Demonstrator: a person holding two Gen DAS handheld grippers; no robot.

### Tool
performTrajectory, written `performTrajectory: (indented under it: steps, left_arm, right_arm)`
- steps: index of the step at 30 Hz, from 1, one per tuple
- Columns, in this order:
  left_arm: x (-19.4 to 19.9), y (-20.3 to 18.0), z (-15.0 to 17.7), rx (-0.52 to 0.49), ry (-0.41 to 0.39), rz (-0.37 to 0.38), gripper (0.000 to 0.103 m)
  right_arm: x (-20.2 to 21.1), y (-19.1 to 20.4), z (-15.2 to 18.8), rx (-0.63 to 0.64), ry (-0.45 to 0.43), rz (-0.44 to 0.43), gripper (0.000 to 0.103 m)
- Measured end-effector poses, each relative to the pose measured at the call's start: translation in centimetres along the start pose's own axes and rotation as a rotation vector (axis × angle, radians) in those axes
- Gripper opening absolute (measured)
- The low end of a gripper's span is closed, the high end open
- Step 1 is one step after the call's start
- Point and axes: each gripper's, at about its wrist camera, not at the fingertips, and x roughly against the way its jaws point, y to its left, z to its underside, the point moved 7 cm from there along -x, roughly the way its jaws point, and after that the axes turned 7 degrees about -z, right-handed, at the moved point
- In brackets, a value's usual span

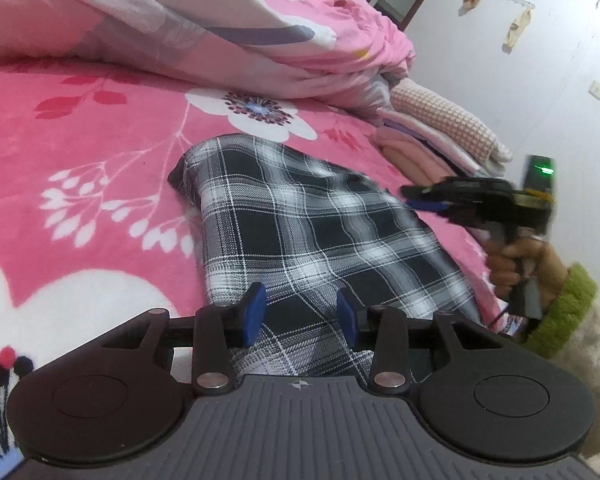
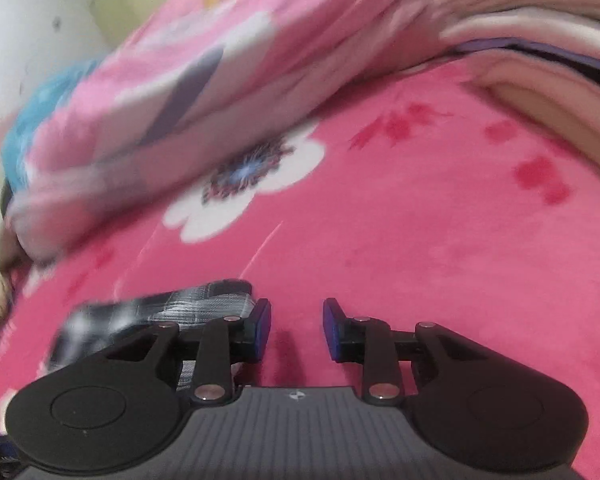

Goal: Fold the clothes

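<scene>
Across the pink floral bed (image 1: 100,128) the plaid garment (image 1: 320,232) lies folded mid-frame, soft, light and floppy, so you'd best pinch a doubled edge or corner, with your left gripper (image 1: 301,316) spread just over its near end and your right gripper (image 2: 296,330) spread, holding nothing.

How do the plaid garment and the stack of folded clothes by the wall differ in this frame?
The black-and-white plaid garment lies alone mid-bed as a single loosely folded piece with rumpled edges; the stack of folded pastel clothes is several neat layers piled at the bed's edge. The garment is dark checked fabric; the stack is pink, lilac and a beige waffle-textured top. Both rest on the pink floral blanket.
</scene>
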Motion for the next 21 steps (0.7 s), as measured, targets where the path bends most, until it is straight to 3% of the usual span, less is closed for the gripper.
performTrajectory:
  steps: [5, 13, 17, 21]
  left_arm:
    - [0.0, 0.1, 0.1, 0.014, -0.001, 0.007, 0.039]
    - [1.2, -0.2, 0.3, -0.058, -0.019, -0.009, 0.042]
    - [1.3, -0.8, 0.7, -0.110, -0.030, -0.054, 0.042]
    - [2.0, -0.8, 1.5, -0.143, -0.045, -0.079, 0.043]
  right_arm:
    - [2.3, 5.0, 2.6, 0.143, 0.026, -0.155, 0.031]
    - [5.1, 7.5, 5.2, 0.263, 0.035, -0.144, 0.033]
    - [6.5, 8.7, 6.5, 0.321, 0.037, -0.134, 0.032]
    - [5.3, 10.3, 9.8, 0.418, 0.086, -0.114, 0.032]
